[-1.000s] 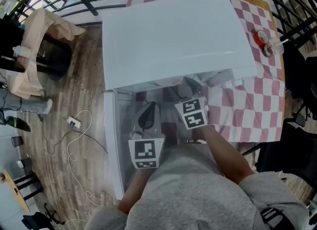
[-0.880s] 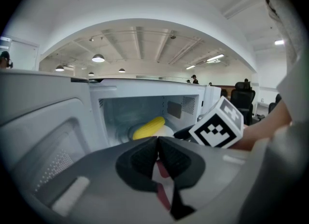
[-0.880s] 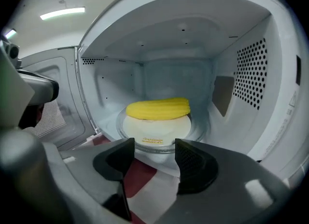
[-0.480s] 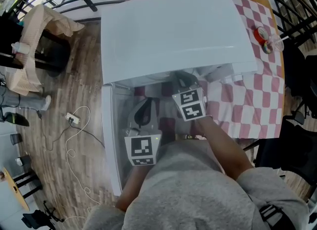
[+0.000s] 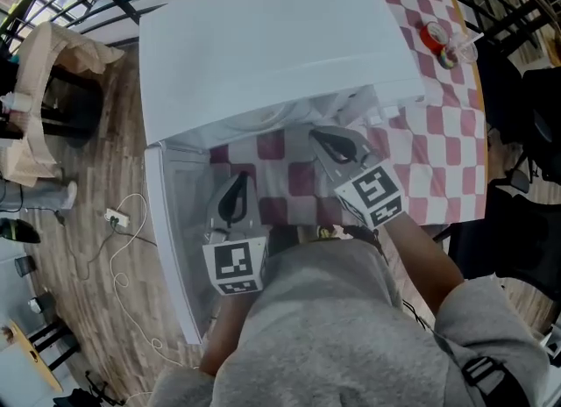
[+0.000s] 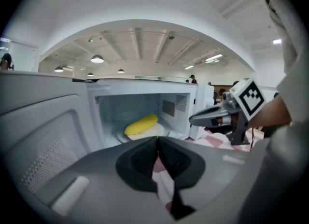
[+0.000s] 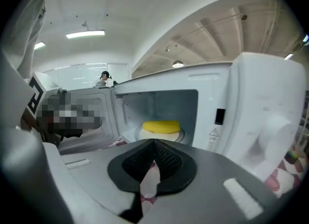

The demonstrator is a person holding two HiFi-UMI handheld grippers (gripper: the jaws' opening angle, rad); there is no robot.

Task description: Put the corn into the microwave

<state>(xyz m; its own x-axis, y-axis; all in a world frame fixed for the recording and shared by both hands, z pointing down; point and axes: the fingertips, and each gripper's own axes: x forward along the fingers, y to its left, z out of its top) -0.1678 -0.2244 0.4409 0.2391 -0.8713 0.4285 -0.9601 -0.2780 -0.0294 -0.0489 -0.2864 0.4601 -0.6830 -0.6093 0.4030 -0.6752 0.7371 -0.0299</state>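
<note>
- We count one microwave [image 5: 272, 46], with one door [image 5: 175, 247].
- We see one corn [image 6: 141, 124] inside it, on one plate [image 7: 145, 134].
- We count two grippers: the left gripper [image 5: 233, 202] and the right gripper [image 5: 337, 144].
- We count two marker cubes: the left cube [image 5: 235, 265] and the right cube [image 5: 375, 195].
- We see one checked cloth [image 5: 438, 160].
- We find one plug [image 5: 114, 218] on the floor, with one cable.
- We cannot count the small things at the cloth's far corner.

Corn [image 6: 141, 124] hidden under microwave [image 5: 272, 46] in head view
</note>
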